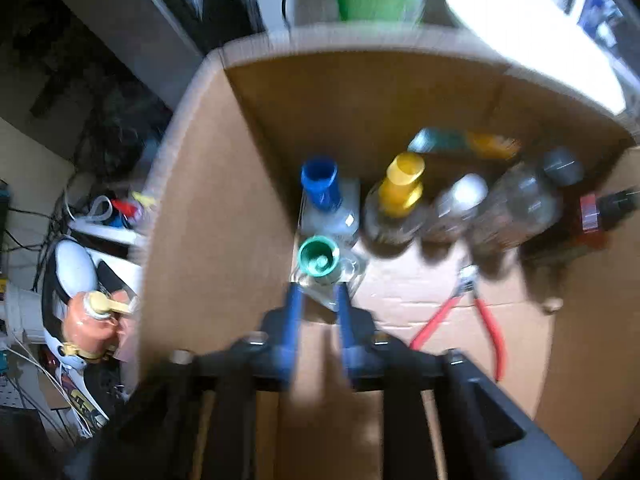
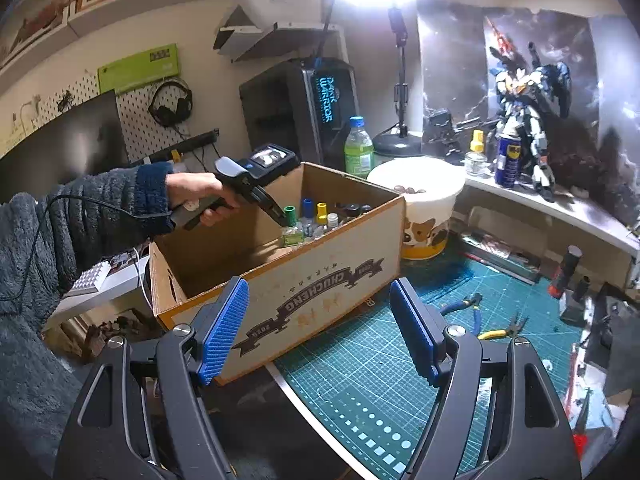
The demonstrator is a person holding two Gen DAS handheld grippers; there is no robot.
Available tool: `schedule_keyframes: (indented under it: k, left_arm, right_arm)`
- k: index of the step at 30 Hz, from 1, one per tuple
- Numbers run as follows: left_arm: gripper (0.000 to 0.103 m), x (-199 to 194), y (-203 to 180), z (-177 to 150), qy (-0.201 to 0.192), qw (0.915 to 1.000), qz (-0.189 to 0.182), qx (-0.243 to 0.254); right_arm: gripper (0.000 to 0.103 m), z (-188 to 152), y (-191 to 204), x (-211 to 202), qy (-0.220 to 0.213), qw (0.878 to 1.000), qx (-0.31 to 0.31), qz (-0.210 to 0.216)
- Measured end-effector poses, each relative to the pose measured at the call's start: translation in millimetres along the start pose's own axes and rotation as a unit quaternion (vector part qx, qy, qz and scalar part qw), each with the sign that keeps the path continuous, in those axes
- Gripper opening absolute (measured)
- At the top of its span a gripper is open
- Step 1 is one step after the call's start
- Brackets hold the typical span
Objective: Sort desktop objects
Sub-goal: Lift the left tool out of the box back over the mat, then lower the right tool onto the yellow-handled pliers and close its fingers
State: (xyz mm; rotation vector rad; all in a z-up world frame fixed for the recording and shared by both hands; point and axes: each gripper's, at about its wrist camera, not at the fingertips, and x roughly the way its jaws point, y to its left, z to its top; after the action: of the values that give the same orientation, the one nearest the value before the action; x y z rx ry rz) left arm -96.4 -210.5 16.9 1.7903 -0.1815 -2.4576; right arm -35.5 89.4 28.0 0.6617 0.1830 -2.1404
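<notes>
A: The green-capped bottle [image 1: 318, 266] is small and clear, with a ribbed round cap. It stands upright inside the cardboard box [image 1: 192, 216], in the corner by the left wall, just in front of a blue-capped bottle [image 1: 324, 192].

B: And the left claw [image 1: 318, 294]?

A: It points steeply down at that bottle. Its blue fingers [image 1: 294, 308] sit either side of the glass body below the cap, parted. The picture is blurred, so whether the pads press the glass cannot be told.

B: What else does the left wrist view give that the other does not?

A: The box floor. A row of bottles stands along the back: a yellow-capped bottle [image 1: 400, 188], a white-capped one [image 1: 464, 196], a grey-capped one [image 1: 560, 168]. Red-handled pliers [image 1: 476, 312] lie flat on the cardboard to the right.

B: And the right wrist view?

A: It sees the box [image 2: 312, 280] from outside, with a printed banner on its side, resting at the edge of a green cutting mat [image 2: 380, 380] on the table. A sleeved hand [image 2: 200, 196] holds the left claw [image 2: 285, 222] over the box, tips down by the green cap [image 2: 289, 213]. The right claw [image 2: 320, 336] hangs in front of the box, released, jaws wide with nothing between them. Blue-handled pliers [image 2: 466, 306] and yellow-handled pliers [image 2: 500, 330] lie on the mat, well apart from the box.
</notes>
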Motion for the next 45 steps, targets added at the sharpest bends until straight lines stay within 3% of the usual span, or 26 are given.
schedule_keyframes:
  k: [1,2,4,6,9,11,15,17,22,25,27,30,32,35,38,45]
  left_arm:
    - [0.056,-16,-2,-1,-0.018,0.9998,-0.004,-0.002]
    - [0.063,-27,-8,-2,-0.049,0.9988,-0.01,0.0]
    - [0.066,-47,-20,-6,-0.11,0.9937,-0.021,0.006]
    - [0.071,-29,-29,-7,-0.164,0.986,-0.024,0.017]
    - [0.085,-99,-77,-40,-0.265,0.9633,-0.02,0.037]
    - [0.093,-134,-109,-68,-0.327,0.9439,-0.016,0.042]
    - [0.097,-163,-159,-109,-0.394,0.9171,-0.053,0.029]
    - [0.097,-159,-185,-120,-0.397,0.9132,-0.085,0.028]
    - [0.097,-113,-220,-137,-0.398,0.9075,-0.133,0.009]
    - [0.097,-47,-228,-122,-0.401,0.9076,-0.123,-0.004]
    - [0.097,-3,-225,-113,-0.378,0.9177,-0.121,-0.01]
    - [0.097,36,-222,-70,-0.349,0.9288,-0.12,-0.028]
    - [0.097,42,-229,-27,-0.354,0.9276,-0.114,-0.034]
    - [0.097,25,-237,-14,-0.374,0.9231,-0.085,-0.033]
    - [0.101,34,-229,4,-0.382,0.9202,-0.076,-0.035]
    - [0.101,48,-235,21,-0.366,0.9272,-0.078,-0.022]
  right_arm:
    - [0.071,-1,-3,-3,-0.001,1.0,0.002,-0.004]
    - [0.072,-1,-7,-6,-0.001,1.0,0.003,-0.01]
    - [0.073,-4,-16,-14,-0.001,1.0,0.009,-0.028]
    - [0.075,-9,-28,-23,-0.001,0.999,0.023,-0.047]
    - [0.075,-17,-44,-33,0.0,0.996,0.045,-0.072]
    - [0.076,-23,-54,-37,0.002,0.994,0.061,-0.09]
    - [0.076,-37,-70,-42,0.016,0.986,0.093,-0.138]
    - [0.076,-47,-76,-45,0.028,0.98,0.107,-0.167]
    - [0.076,-71,-85,-46,0.059,0.961,0.123,-0.239]
    - [0.076,-85,-95,-44,0.064,0.958,0.134,-0.245]
    - [0.076,-93,-104,-41,0.065,0.957,0.139,-0.245]
    - [0.073,-98,-118,-25,0.07,0.959,0.124,-0.245]
    - [0.066,-97,-130,-8,0.083,0.961,0.112,-0.238]
    - [0.047,-92,-154,26,0.114,0.962,0.107,-0.225]
    - [0.03,-83,-181,62,0.139,0.964,0.119,-0.191]
    - [0.025,-72,-231,125,0.183,0.956,0.123,-0.191]
